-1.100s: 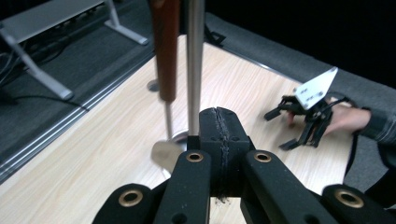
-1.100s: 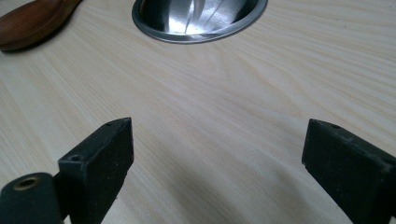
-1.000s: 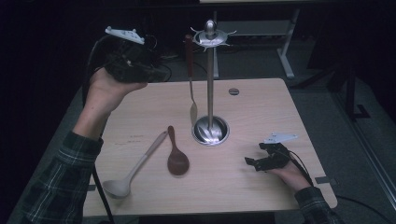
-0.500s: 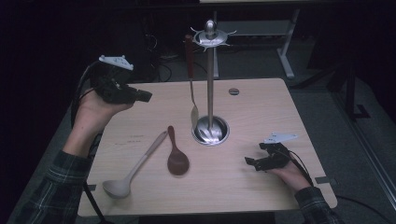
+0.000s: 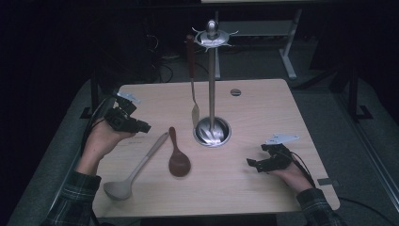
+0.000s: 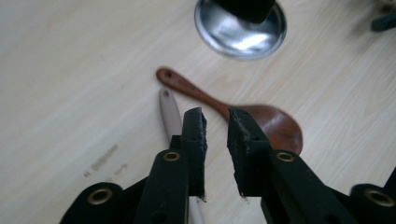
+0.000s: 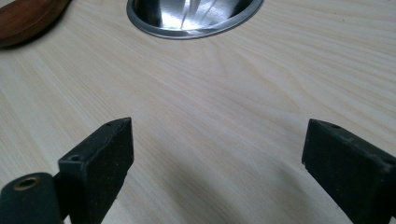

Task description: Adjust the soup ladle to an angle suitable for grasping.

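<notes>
- Hovering low over the table [image 5: 244, 188] near its left edge, my left gripper [image 6: 215, 122] has its jaws standing a narrow gap apart with nothing between them; they have just been opening.
- Just beyond those jaws lies the grey ladle [image 6: 169, 109], its handle end ahead and slightly left of the tips, the rest of the handle running back under the gripper.
- In the high view the ladle's handle slants toward the table's middle, with its bowl near the front left corner.
- The brown wooden spoon [image 6: 261, 119] lies just beside the ladle, apart from it, its bowl toward the front edge and its handle pointing at the stand.
- The utensil stand [image 5: 212, 84] rises from a round steel base [image 6: 240, 30] near the table's middle; one long utensil [image 5: 191, 80] with a dark handle hangs from its top ring.
- My right gripper [image 5: 263, 162] rests near the right front corner, jaws spread wide over bare wood, holding nothing, well apart from both spoons.
</notes>
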The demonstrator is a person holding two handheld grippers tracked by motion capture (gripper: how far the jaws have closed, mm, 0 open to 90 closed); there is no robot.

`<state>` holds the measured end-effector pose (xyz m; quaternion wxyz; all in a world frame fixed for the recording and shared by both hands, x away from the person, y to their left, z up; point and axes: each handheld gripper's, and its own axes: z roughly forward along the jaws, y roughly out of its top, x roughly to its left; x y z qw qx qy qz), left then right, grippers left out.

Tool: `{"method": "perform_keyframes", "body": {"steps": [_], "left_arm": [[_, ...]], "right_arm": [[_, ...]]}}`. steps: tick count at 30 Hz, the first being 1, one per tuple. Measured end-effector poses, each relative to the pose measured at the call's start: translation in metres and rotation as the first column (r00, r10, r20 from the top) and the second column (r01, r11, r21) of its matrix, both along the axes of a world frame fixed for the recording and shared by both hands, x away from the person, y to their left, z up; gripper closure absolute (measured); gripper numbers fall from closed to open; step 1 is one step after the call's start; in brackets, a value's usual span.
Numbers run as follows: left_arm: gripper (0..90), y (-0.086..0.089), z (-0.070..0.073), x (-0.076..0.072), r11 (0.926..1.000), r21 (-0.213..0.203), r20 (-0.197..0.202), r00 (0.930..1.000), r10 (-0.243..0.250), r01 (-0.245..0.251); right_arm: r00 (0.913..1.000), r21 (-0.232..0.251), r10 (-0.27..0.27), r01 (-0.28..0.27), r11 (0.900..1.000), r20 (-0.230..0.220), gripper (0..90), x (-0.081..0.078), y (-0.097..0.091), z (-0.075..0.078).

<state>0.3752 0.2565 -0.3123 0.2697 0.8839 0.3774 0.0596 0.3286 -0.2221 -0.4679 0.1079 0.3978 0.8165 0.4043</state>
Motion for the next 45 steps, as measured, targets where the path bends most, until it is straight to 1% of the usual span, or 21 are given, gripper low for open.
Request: {"method": "perform_keyframes", "body": {"steps": [2, 5, 7, 8, 10, 12, 15, 17, 18, 20, 21, 25, 28, 29, 32, 35, 38, 40, 43, 44, 45], "left_arm": [[73.4, 0.001, -0.011, 0.001, 0.9999, 0.011, -0.02, 0.9998, 0.006, -0.005], [71.8, 0.0, -0.024, 0.0, 0.9995, 0.001, -0.03, 0.999, 0.032, -0.032], [70.1, 0.002, -0.03, 0.0, 0.999, 0.026, -0.039, 0.9985, 0.037, -0.036], [69.5, 0.002, -0.034, 0.0, 0.9984, 0.028, -0.038, 0.998, 0.05, -0.049], [68.2, 0.002, -0.04, 0.0, 0.9975, 0.039, -0.049, 0.9969, 0.061, -0.059], [66.2, 0.002, -0.047, 0.001, 0.9961, 0.07, -0.064, 0.9963, 0.058, -0.054], [64.2, 0.001, -0.057, 0.001, 0.9949, 0.078, -0.073, 0.9949, 0.07, -0.064], [63.5, 0.001, -0.063, 0.001, 0.993, 0.097, -0.079, 0.994, 0.075, -0.067], [63.3, 0.0, -0.066, 0.001, 0.9918, 0.103, -0.083, 0.993, 0.084, -0.075], [62.7, -0.002, -0.072, 0.001, 0.9891, 0.126, -0.095, 0.9916, 0.087, -0.075], [62.4, -0.004, -0.074, 0.001, 0.9879, 0.138, -0.102, 0.9912, 0.084, -0.07], [61.5, -0.005, -0.082, 0.001, 0.9846, 0.16, -0.112, 0.9898, 0.089, -0.07], [61.1, -0.005, -0.088, 0.002, 0.9835, 0.163, -0.117, 0.9881, 0.099, -0.08], [61.1, -0.006, -0.09, 0.002, 0.9828, 0.161, -0.125, 0.9859, 0.11, -0.09], [61.2, -0.005, -0.094, 0.003, 0.9808, 0.176, -0.137, 0.9845, 0.109, -0.084], [61.1, -0.006, -0.1, 0.004, 0.9739, 0.205, -0.15, 0.9802, 0.129, -0.097], [61.2, -0.005, -0.106, 0.004, 0.9717, 0.215, -0.164, 0.9772, 0.135, -0.098], [61.2, -0.004, -0.108, 0.005, 0.9678, 0.233, -0.169, 0.9761, 0.137, -0.095], [61.7, -0.002, -0.112, 0.005, 0.9678, 0.237, -0.188, 0.9732, 0.132, -0.086], [61.8, -0.001, -0.112, 0.005, 0.9662, 0.245, -0.192, 0.9728, 0.13, -0.08], [62.0, -0.002, -0.114, 0.004, 0.9673, 0.236, -0.193, 0.9711, 0.14, -0.093]], "right_arm": [[1.0, -0.001, -0.002, 0.002, 1.0, -0.001, 8.7, 0.0, 0.0, 0.0], [1.0, 0.0, -0.003, 0.003, 1.0, -0.004, 8.7, 0.0, 0.0, 0.0], [1.0, 0.001, -0.004, 0.004, 1.0, -0.005, 8.7, 0.0, 0.0, 0.0], [1.0, 0.001, -0.004, 0.004, 1.0, -0.006, 8.7, 0.0, 0.0, 0.0], [1.0, 0.002, -0.006, 0.006, 1.0, -0.005, 8.7, 0.0, 0.0, 0.0], [1.0, -0.003, -0.005, 0.005, 1.0, -0.006, 8.7, 0.0, 0.0, 0.0], [1.0, -0.004, -0.007, 0.007, 1.0, -0.003, 8.7, 0.0, 0.0, 0.0], [0.9999, -0.002, -0.011, 0.011, 0.9999, -0.007, 8.7, 0.0, 0.0, 0.0], [1.0, -0.003, -0.009, 0.009, 1.0, 0.001, 8.7, 0.0, 0.0, 0.0], [1.0, -0.001, -0.01, 0.01, 1.0, 0.001, 8.7, 0.0, -0.001, 0.0], [0.9999, 0.0, -0.01, 0.01, 0.9999, 0.002, 8.7, 0.0, -0.001, 0.0], [1.0, -0.005, -0.005, 0.006, 1.0, 0.008, 8.9, 0.0, -0.001, 0.0], [0.9999, -0.004, -0.009, 0.01, 0.9999, 0.003, 8.9, 0.0, -0.002, 0.001], [0.9999, 0.0, -0.011, 0.011, 0.9999, 0.003, 8.9, 0.0, -0.002, 0.0], [1.0, -0.004, -0.007, 0.007, 1.0, 0.007, 9.0, 0.0, -0.001, 0.0], [1.0, -0.004, -0.008, 0.008, 1.0, 0.005, 9.0, 0.0, -0.001, 0.0], [1.0, -0.004, -0.008, 0.008, 1.0, 0.005, 9.0, 0.0, -0.001, 0.0], [0.9999, -0.004, -0.009, 0.009, 1.0, 0.005, 8.9, 0.001, -0.001, 0.0], [1.0, -0.005, -0.008, 0.008, 1.0, 0.006, 9.0, 0.0, -0.001, 0.0], [0.9999, -0.005, -0.008, 0.008, 1.0, 0.007, 8.9, 0.0, -0.001, 0.0], [0.9999, -0.007, -0.007, 0.007, 1.0, 0.01, 8.9, 0.001, -0.001, 0.0]]}}
